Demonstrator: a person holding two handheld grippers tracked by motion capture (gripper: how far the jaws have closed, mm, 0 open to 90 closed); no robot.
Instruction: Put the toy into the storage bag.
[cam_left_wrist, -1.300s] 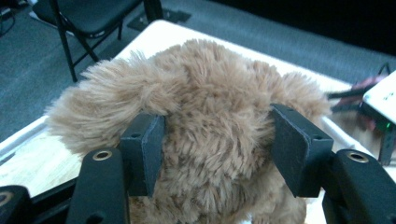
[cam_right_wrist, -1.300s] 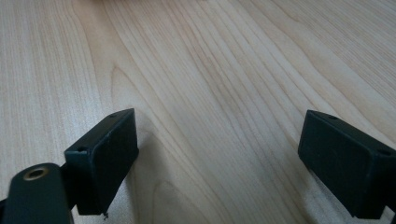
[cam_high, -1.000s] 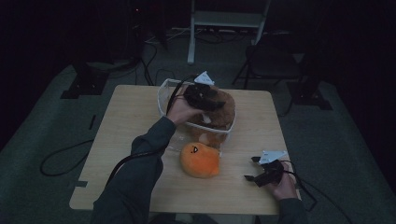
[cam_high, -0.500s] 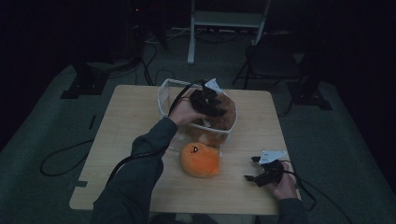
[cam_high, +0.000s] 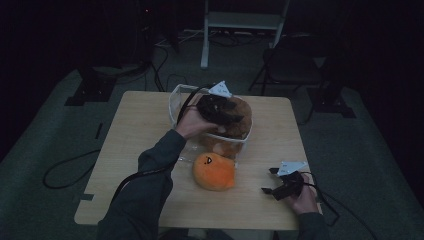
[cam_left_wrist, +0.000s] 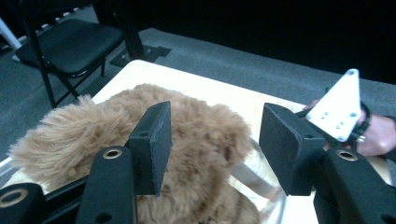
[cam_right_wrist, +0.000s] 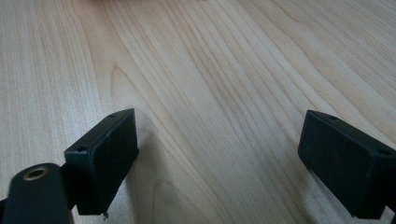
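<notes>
Left gripper: we see our black two-jaw left gripper (cam_high: 231, 114) over the clear plastic bin (cam_high: 176, 102) at the far middle of the table, its grey three-cornered plate uppermost.
Left jaws: apart, and they have just been opening. In the left gripper view the left gripper (cam_left_wrist: 212, 140) has the shaggy brown plush toy (cam_left_wrist: 205, 135) below and between its pads, but we see neither pad pressing on the fur.
Brown plush: we find the shaggy brown plush toy (cam_high: 239, 122) inside the clear bin, rising above its rim. A strip of the bin's clear plastic (cam_left_wrist: 254, 179) shows beside it in the left gripper view.
Left hand: our left hand (cam_high: 192, 121) is at the near-left wall of the bin, the dark sleeve running back to the table's near edge.
Orange plush: a round orange plush toy (cam_high: 214, 171) with a small dark face mark lies on the table just in front of the bin, between our two arms.
Right gripper: the black two-jaw right gripper (cam_high: 270, 180) sits low at the near right corner, held in our right hand (cam_high: 302, 200), well apart from both toys.
Right jaws: wide apart; in the right gripper view the right gripper (cam_right_wrist: 217, 158) has bare wood between its pads.
Table: light wooden table (cam_high: 135, 125).
</notes>
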